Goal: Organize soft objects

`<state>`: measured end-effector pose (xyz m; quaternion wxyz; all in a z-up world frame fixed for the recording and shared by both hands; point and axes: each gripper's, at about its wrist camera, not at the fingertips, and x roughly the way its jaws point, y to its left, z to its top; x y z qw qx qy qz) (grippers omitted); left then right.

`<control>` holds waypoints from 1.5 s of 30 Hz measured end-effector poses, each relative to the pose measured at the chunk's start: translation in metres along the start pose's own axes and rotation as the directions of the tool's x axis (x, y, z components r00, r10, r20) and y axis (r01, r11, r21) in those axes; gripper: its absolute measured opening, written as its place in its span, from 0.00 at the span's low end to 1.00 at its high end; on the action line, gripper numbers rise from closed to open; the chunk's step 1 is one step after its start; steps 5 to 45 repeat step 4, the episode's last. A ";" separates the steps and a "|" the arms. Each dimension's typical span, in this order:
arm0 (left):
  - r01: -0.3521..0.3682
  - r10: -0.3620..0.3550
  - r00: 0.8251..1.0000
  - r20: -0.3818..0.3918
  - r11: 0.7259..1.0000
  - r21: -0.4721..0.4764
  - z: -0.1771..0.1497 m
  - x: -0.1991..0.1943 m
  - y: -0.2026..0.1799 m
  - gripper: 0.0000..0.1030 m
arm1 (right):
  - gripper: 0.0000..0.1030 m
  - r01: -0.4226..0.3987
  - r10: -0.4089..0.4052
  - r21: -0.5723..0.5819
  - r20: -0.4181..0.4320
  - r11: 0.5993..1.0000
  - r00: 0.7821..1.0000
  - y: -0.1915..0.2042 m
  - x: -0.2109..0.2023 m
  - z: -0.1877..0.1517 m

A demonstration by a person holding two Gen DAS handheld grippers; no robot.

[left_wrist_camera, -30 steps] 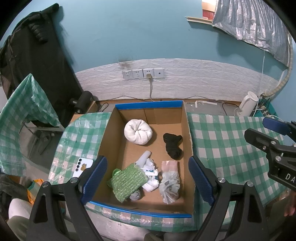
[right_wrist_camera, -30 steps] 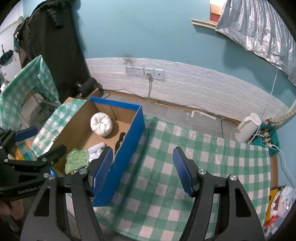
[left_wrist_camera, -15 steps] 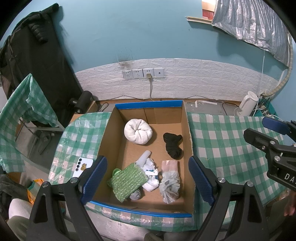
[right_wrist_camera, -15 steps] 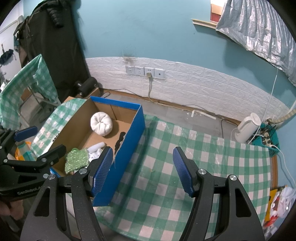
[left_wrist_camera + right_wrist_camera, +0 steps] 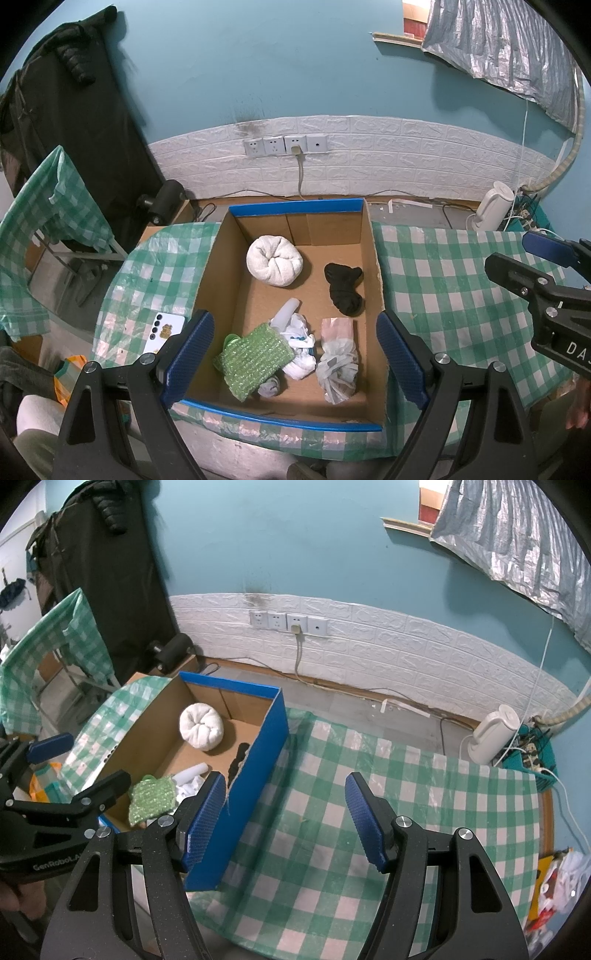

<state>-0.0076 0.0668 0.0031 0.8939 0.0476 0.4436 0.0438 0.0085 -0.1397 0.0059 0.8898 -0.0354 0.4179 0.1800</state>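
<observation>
Hovering, left claw (image 5: 291,354) and right claw (image 5: 285,819) gape empty.

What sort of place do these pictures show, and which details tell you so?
Probably a room in a home, used as a makeshift workspace. A checked tablecloth covers the table, wall sockets sit in a white brick-pattern strip on a teal wall, and an electric kettle stands on the floor.
</observation>
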 end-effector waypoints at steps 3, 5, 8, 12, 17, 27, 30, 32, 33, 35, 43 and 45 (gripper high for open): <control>-0.001 0.001 1.000 -0.006 1.000 -0.005 -0.001 0.000 0.000 0.88 | 0.65 0.000 0.000 -0.002 -0.001 1.000 1.000 0.000 0.001 0.000; -0.001 0.001 1.000 -0.009 1.000 -0.007 -0.002 0.000 -0.001 0.88 | 0.65 0.000 0.000 -0.002 -0.001 1.000 1.000 0.000 0.001 0.000; -0.001 0.001 1.000 -0.009 1.000 -0.007 -0.002 0.000 -0.001 0.88 | 0.65 0.000 0.000 -0.002 -0.001 1.000 1.000 0.000 0.001 0.000; -0.001 0.001 1.000 -0.009 1.000 -0.007 -0.002 0.000 -0.001 0.88 | 0.65 0.000 0.000 -0.002 -0.001 1.000 1.000 0.000 0.001 0.000; -0.001 0.001 1.000 -0.009 1.000 -0.007 -0.002 0.000 -0.001 0.88 | 0.65 0.000 0.000 -0.002 -0.001 1.000 1.000 0.000 0.001 0.000; -0.001 0.001 1.000 -0.009 1.000 -0.007 -0.002 0.000 -0.001 0.88 | 0.65 0.000 0.000 -0.002 -0.001 1.000 1.000 0.000 0.001 0.000; -0.001 0.001 1.000 -0.009 1.000 -0.007 -0.002 0.000 -0.001 0.88 | 0.65 0.000 0.000 -0.002 -0.001 1.000 1.000 0.000 0.001 0.000; -0.001 0.001 1.000 -0.009 1.000 -0.007 -0.002 0.000 -0.001 0.88 | 0.65 0.000 0.000 -0.002 -0.001 1.000 1.000 0.000 0.001 0.000; -0.001 0.001 1.000 -0.009 1.000 -0.007 -0.002 0.000 -0.001 0.88 | 0.65 0.000 0.000 -0.002 -0.001 1.000 1.000 0.000 0.001 0.000; -0.001 0.001 1.000 -0.009 1.000 -0.007 -0.002 0.000 -0.001 0.88 | 0.65 0.000 0.000 -0.002 -0.001 1.000 1.000 0.000 0.001 0.000; -0.001 0.001 1.000 -0.009 1.000 -0.007 -0.002 0.000 -0.001 0.88 | 0.65 0.000 0.000 -0.002 -0.001 1.000 1.000 0.000 0.001 0.000; -0.001 0.001 1.000 -0.009 1.000 -0.007 -0.002 0.000 -0.001 0.88 | 0.65 0.000 0.000 -0.002 -0.001 1.000 1.000 0.000 0.001 0.000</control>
